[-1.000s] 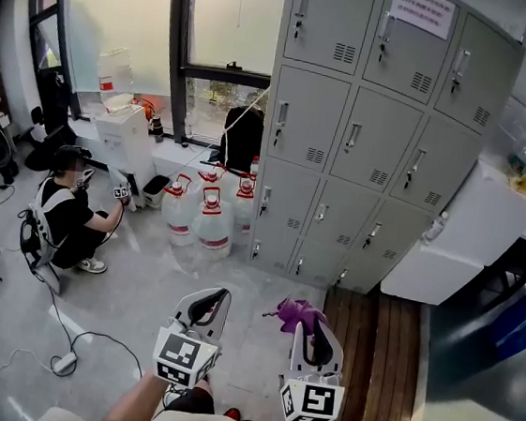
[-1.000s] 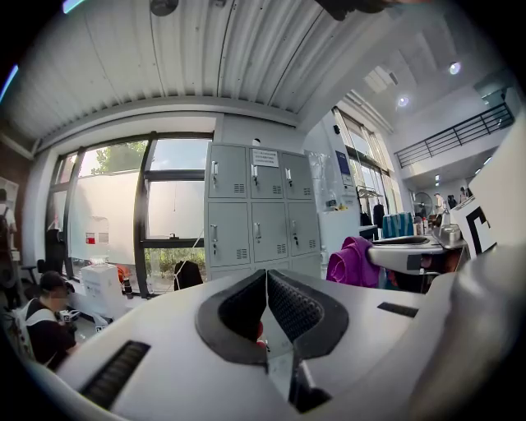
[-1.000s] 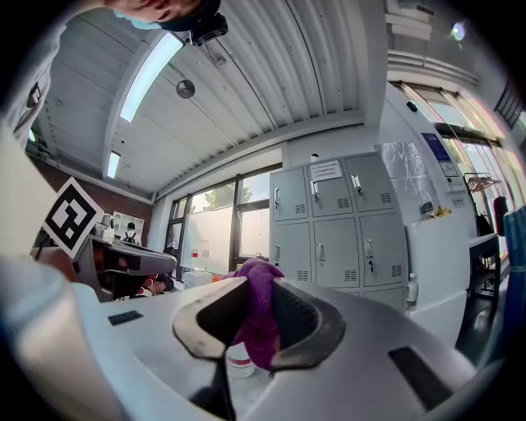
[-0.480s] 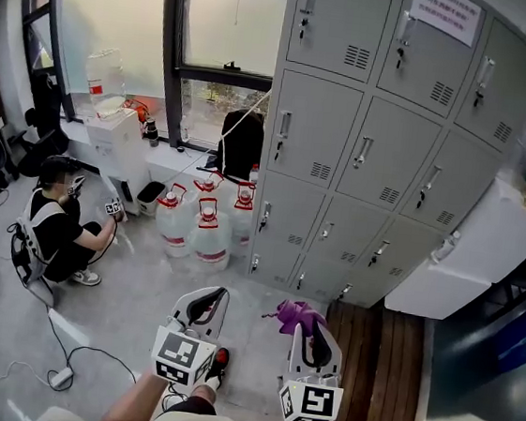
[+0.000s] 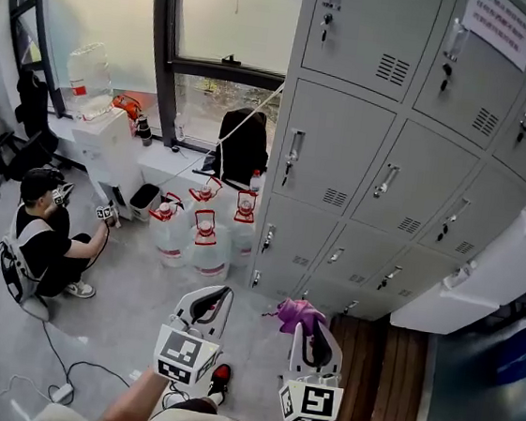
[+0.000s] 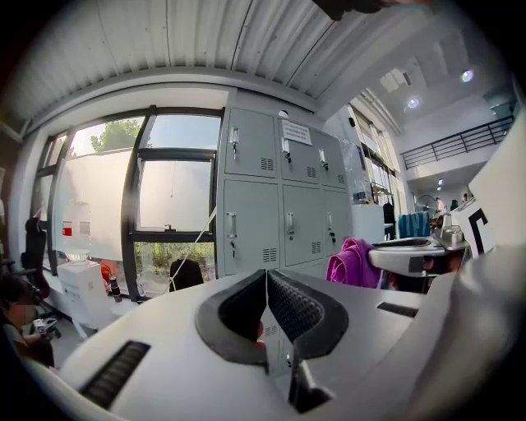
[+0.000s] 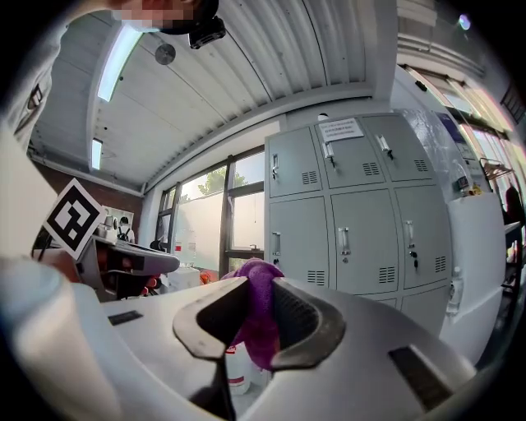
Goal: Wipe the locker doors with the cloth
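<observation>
Between the jaws of the right gripper point(image 7: 257, 286) a purple cloth point(image 7: 260, 325) is pinched tight, bunched up and spilling out above and below the grip; the head view shows the same tuft poking past the tips. Beside it, the left gripper point(image 6: 265, 278) has its jaws pressed together with nothing in them. Both are held low and level in front of the person, pointing toward the lockers point(image 5: 381, 171), and their place in the head view matches that of a second ago. What has changed lies beyond them. The grey doors now fill much more of the view and loom nearer, with the top row cut by the frame. The water jugs point(image 5: 205, 241) and the crouching person point(image 5: 42, 246) below the window point(image 5: 231, 12) sit lower in the view than before. I judge this to be the walk-up, the person closing on the lockers with the cloth ready. The cloth is well apart from any door, so no wiping has begun. The next move probably calls for raising the right gripper and pressing the cloth flat on a door.
</observation>
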`<state>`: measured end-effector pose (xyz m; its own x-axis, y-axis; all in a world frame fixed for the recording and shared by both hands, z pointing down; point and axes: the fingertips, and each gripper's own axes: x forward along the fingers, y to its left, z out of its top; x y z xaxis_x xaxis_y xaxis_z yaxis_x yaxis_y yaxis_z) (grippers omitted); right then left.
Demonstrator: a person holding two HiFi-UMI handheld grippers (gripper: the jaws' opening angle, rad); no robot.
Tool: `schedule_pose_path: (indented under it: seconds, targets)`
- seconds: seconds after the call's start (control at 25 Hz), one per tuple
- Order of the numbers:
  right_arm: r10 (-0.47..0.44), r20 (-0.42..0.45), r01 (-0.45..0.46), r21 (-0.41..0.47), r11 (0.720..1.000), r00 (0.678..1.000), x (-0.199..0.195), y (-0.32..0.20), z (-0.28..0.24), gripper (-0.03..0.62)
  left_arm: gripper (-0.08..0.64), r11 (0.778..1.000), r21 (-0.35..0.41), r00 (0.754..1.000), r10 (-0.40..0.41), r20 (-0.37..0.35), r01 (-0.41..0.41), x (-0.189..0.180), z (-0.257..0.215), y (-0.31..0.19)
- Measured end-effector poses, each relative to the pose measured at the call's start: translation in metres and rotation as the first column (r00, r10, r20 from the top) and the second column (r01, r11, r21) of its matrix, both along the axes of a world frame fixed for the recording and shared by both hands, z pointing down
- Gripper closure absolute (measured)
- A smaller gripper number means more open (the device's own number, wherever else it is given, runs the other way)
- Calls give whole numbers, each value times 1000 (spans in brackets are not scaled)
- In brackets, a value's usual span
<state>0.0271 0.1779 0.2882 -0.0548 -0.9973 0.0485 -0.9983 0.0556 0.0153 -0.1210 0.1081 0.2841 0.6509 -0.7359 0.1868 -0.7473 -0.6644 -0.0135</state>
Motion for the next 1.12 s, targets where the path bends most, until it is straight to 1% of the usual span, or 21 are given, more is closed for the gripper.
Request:
schedule_pose_path:
  seconds: [0.32,0.6,0.76,0.92,1.12]
  targets:
    - [4,-6,-4,-14,1000,1000,-2,-100,15,497,532,999,-23,1000,30,3,-29,3,17,-94]
    - [-7,-12,7,-47,999,1000,-2,-160,35,497,532,998,-38,999,45,3,-45,10,35,-153]
    - [-24,-7,24,-68,997,1000,-1,-189,51,497,532,997,-54,999,48,23,-47,17,51,-180]
    - [-57,-6,57,-83,995,998,3,-222,65,497,534,997,-67,999,31,28,-29,23,63,-205]
    - [-138,1,137,-114,984,990,5,-265,87,497,534,995,-93,999,-30,28,32,28,85,-233]
